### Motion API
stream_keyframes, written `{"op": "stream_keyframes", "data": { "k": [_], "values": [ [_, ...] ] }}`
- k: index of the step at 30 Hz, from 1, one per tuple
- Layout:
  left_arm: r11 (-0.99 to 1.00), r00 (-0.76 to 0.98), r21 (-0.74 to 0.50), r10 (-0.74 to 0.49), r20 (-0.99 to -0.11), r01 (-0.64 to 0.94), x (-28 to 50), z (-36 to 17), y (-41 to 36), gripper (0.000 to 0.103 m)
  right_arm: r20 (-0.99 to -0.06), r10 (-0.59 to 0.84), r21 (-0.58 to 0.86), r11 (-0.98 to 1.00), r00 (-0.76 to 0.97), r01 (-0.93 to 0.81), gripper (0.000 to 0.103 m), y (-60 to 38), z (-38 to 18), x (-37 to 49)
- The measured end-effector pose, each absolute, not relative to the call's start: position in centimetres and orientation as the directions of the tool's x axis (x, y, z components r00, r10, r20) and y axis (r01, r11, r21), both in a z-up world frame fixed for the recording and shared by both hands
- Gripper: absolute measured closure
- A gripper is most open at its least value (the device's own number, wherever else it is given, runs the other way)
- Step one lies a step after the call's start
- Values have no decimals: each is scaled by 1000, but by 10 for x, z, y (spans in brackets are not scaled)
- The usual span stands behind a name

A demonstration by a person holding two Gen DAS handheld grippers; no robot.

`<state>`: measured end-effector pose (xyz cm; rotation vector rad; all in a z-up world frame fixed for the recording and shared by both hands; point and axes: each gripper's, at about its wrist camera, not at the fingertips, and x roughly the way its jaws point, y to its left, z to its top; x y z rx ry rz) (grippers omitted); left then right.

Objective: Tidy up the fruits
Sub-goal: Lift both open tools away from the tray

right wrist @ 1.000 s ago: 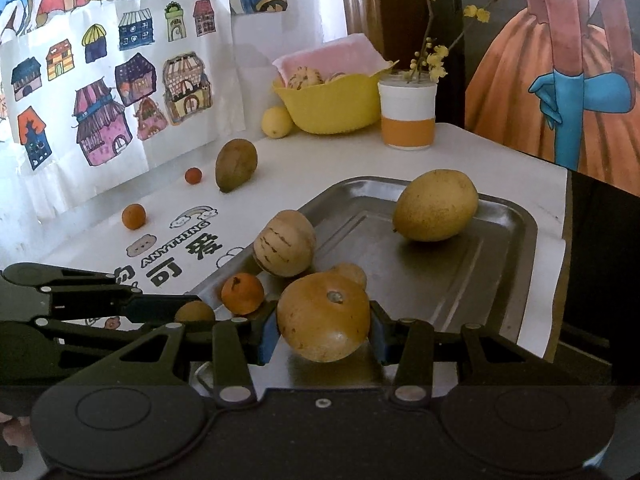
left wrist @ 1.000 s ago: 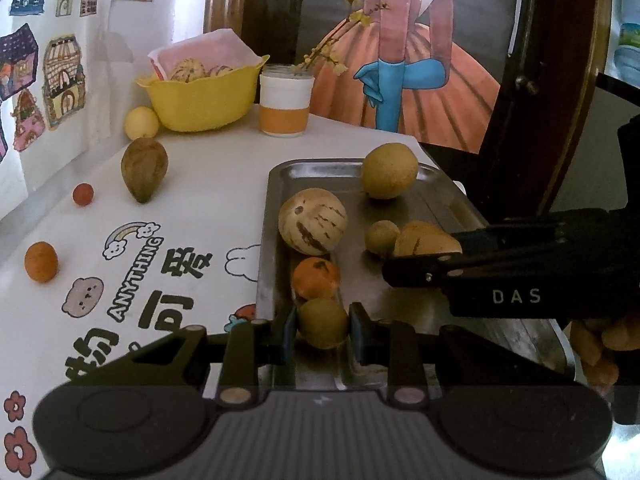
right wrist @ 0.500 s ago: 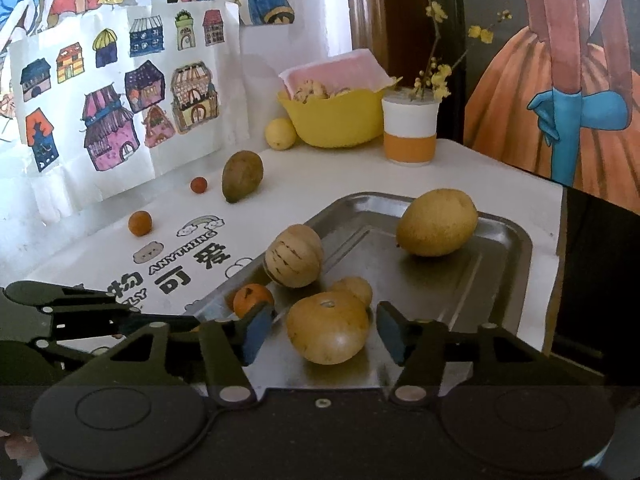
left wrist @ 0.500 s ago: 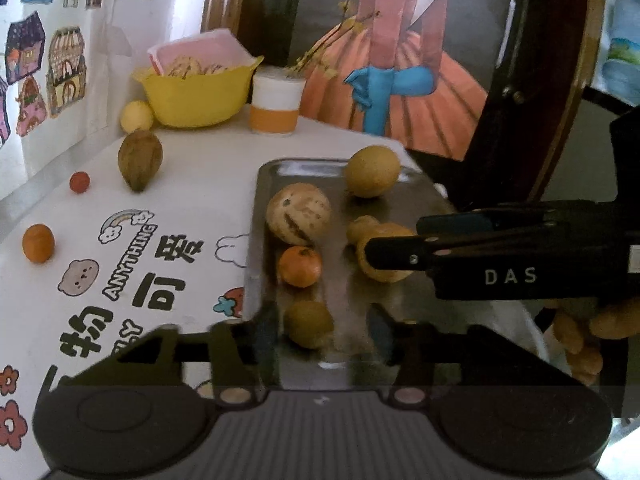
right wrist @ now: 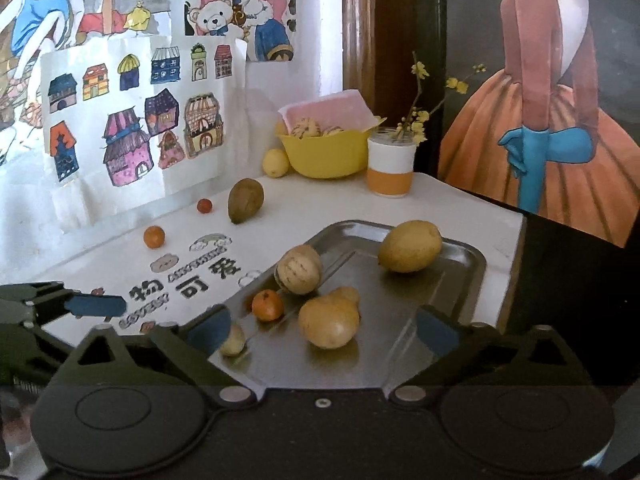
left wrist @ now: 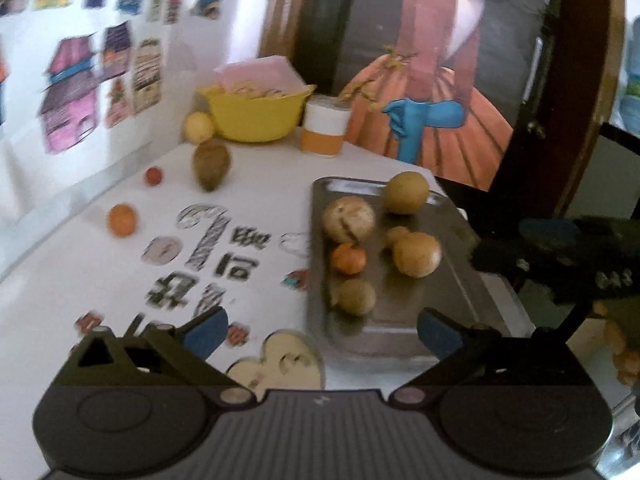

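- Both grippers, left gripper (left wrist: 322,326) and right gripper (right wrist: 322,330), gape wide, holding nothing.
- Six fruits sit on the steel tray (right wrist: 460,280).
- A brown pear (right wrist: 245,201) lies on the table, well apart.

tray (right wrist: 460,276): brushed metal, glossy, reflective | bowl (right wrist: 326,156): smooth yellow plastic | counter (right wrist: 320,208): matt white, printed paper sheet | right tool (right wrist: 322,332): matt black plastic, blue pads (right wrist: 210,330)

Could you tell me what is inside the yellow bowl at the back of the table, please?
The yellow bowl holds a pink cloth or paper standing above its rim and at least two pale, striped round fruits. Its wall hides whatever lies deeper.
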<state>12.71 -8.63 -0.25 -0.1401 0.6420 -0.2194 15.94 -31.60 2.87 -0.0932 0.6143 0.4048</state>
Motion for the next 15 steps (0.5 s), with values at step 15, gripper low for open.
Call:
{"op": "stream_keyframes", "data": {
  "k": [15],
  "values": [
    [986,780,-137,-161,-605,97,62,8,-34,0,-707,377,20,856,598,-517,1,-272,21,67]
  ]
}}
